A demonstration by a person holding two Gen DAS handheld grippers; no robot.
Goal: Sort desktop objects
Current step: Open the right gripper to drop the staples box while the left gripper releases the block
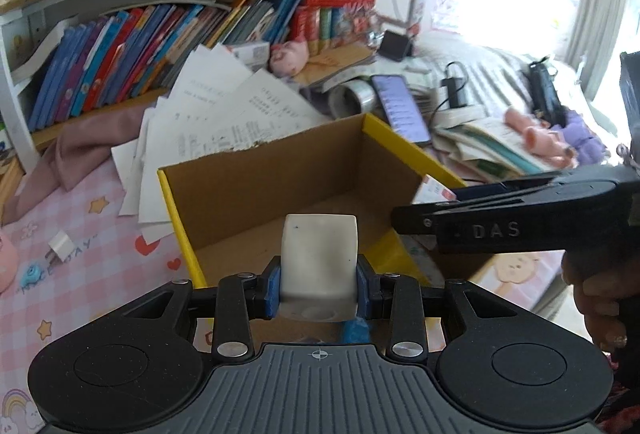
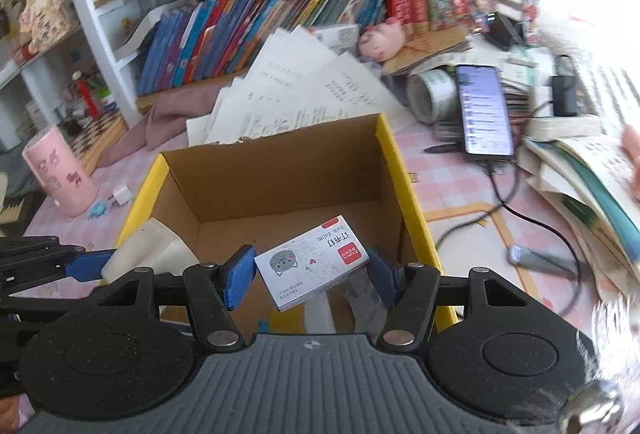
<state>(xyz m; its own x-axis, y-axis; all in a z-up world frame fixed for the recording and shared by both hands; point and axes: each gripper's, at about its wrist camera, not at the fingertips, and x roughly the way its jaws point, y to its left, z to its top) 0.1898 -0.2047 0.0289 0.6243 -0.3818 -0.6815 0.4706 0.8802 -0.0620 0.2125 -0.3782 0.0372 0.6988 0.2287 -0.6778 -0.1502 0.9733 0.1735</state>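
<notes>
The cardboard box [image 2: 280,185] is plain brown inside with bright yellow outer walls. The staple box [image 2: 310,262] is white, printed with a grey cat face, small hearts and red labels. The eraser block [image 1: 319,266] is off-white with tiny dark specks. Blue pads [image 2: 239,276] line the black claws. The bench [image 1: 80,274] cover is pink-and-white checked, dotted with stars and hearts.
</notes>
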